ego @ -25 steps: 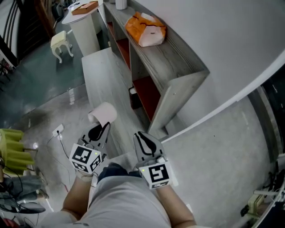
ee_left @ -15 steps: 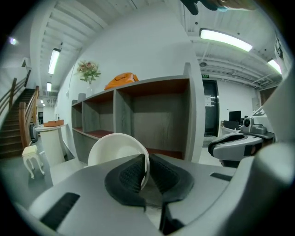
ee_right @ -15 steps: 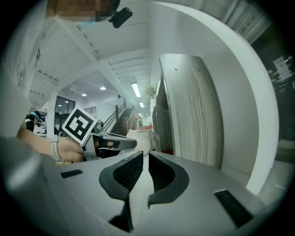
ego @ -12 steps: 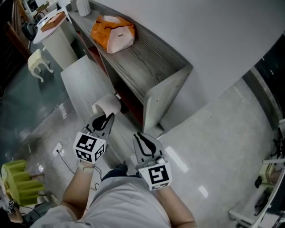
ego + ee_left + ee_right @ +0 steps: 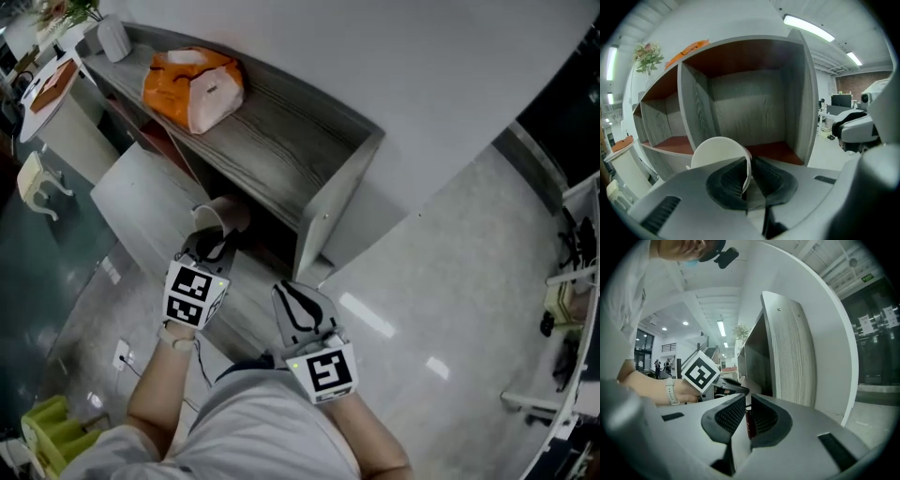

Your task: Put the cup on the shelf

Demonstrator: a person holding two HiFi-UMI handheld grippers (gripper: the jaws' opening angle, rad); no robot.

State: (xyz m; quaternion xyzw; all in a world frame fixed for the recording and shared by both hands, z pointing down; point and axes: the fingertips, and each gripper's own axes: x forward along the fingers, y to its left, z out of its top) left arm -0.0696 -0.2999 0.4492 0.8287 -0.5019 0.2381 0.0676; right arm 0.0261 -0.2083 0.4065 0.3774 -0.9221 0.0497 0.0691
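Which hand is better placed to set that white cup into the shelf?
Left. The left gripper pinches the white cup by its rim, facing an open compartment of the shelf; the right gripper is shut and empty.

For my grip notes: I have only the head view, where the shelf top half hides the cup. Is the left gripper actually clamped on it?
Observer: Yes. The left gripper view shows the left gripper shut on the cup, with the rim wall pinched between its pads.
Operator: What is it facing?
Observer: An open compartment at the end of the shelf, with a red-brown floor just beyond the cup.
Operator: And the right gripper?
Observer: The right gripper view shows the right gripper with its jaws together, holding nothing, beside the shelf's end panel.
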